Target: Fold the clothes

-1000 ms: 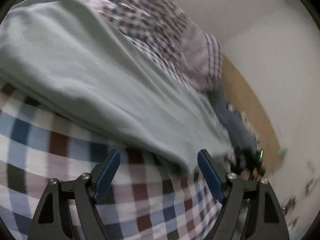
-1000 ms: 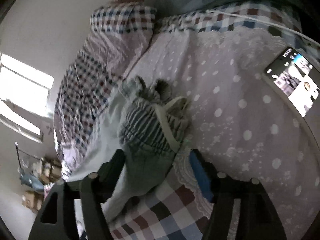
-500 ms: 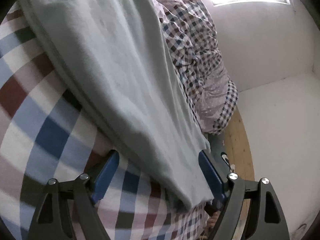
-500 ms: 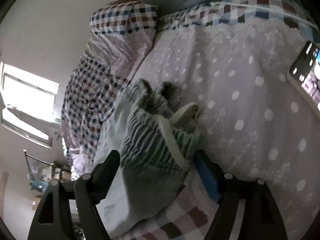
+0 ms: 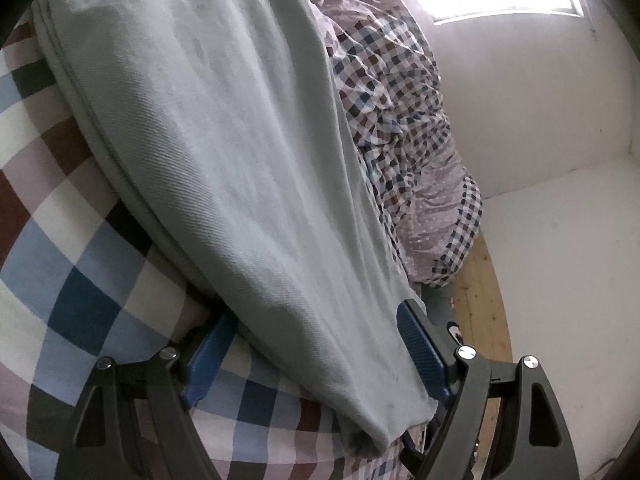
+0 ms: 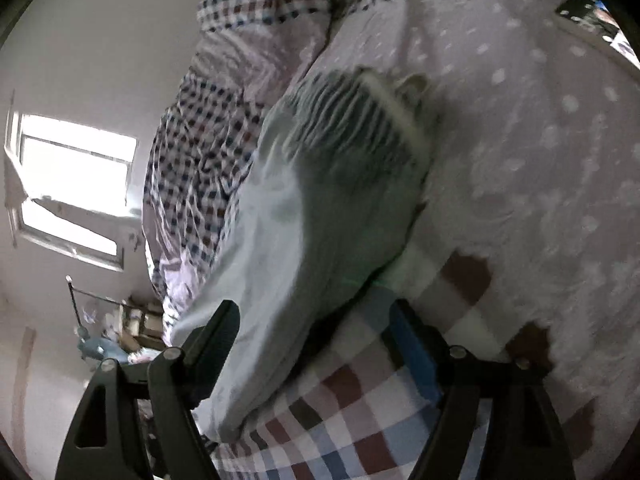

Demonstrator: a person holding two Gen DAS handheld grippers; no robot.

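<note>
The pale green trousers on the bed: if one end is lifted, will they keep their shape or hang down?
The pale green trousers will probably hang limp: the cloth lies soft and flat on the checked bed cover. The gathered waistband looks thicker, so that end may weigh more and bunch. The woven surface looks matte, so it likely will not slip easily.
</note>
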